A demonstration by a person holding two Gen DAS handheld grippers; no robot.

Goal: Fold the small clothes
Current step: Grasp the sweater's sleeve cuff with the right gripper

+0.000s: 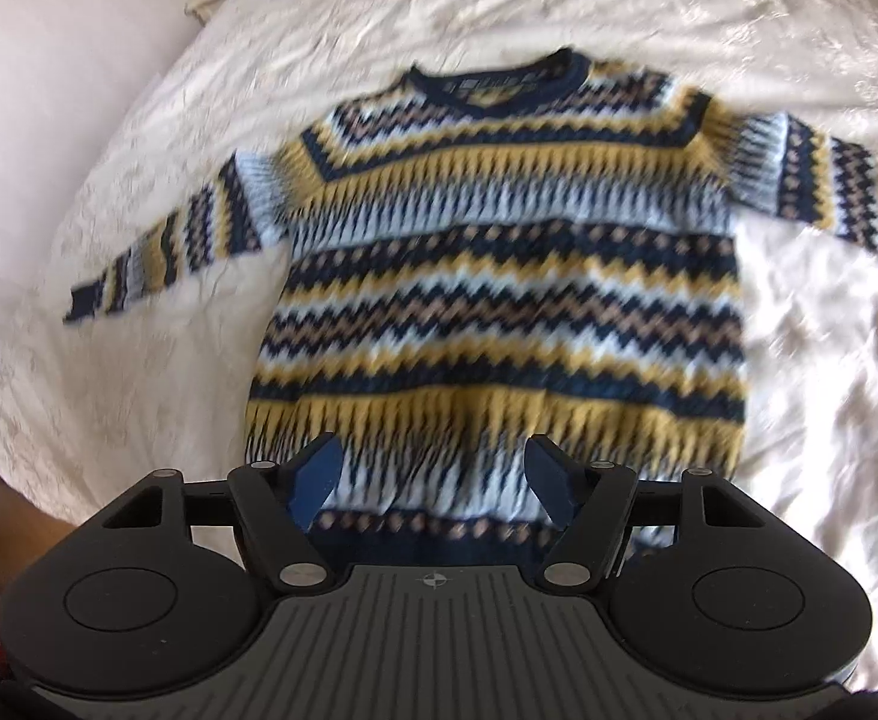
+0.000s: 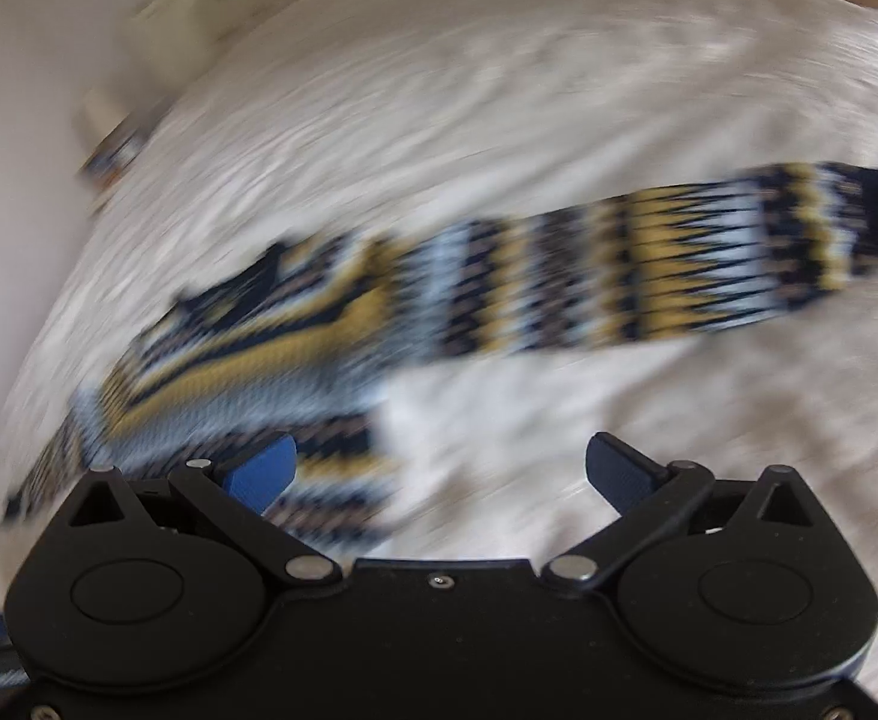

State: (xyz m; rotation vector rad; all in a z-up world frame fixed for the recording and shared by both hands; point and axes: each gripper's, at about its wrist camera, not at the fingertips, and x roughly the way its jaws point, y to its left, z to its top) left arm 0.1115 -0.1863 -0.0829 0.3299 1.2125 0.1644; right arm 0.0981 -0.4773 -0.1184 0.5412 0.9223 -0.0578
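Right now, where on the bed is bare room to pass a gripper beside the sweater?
Bare bedspread lies right of the sweater body, below its right sleeve, and also left of the body, below the left sleeve. The middle is covered.

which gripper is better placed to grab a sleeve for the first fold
Right, probably. The right gripper is open, facing the sweater's outstretched sleeve; the left gripper hangs open over the hem.

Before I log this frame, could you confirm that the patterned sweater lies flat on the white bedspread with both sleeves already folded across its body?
Not quite: in the left wrist view the sweater lies flat on the white bedspread, but both sleeves are spread outward, not folded.
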